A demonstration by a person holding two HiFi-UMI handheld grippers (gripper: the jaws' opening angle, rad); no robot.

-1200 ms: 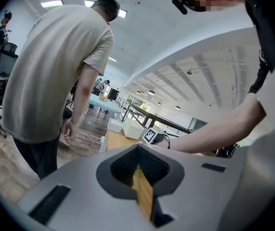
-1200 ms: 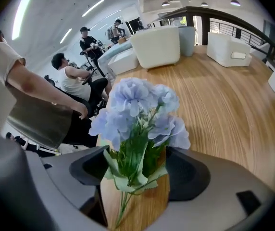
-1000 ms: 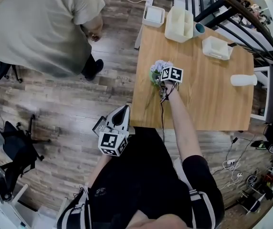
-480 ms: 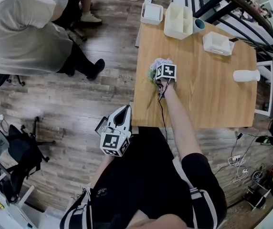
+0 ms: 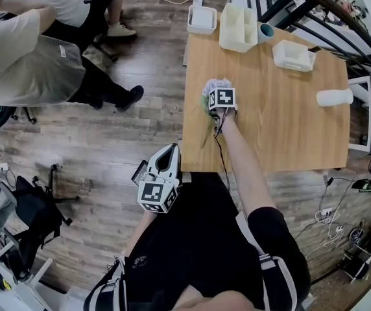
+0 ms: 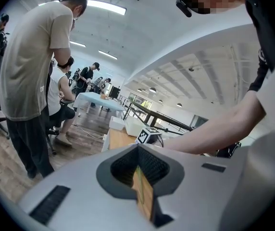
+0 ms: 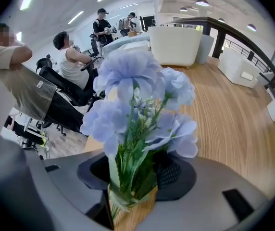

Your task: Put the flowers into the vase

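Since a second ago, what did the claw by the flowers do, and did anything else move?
The right claw has just been closing on the stems of the pale blue fabric flowers on the wooden table. The standing person in the beige shirt moved off toward the picture's left. The left claw by the waist and the white vase lying on its side stayed put.

From overhead the right gripper covers most of the flowers; the stems' lower ends vanish between its jaws, which have just been closing on them.
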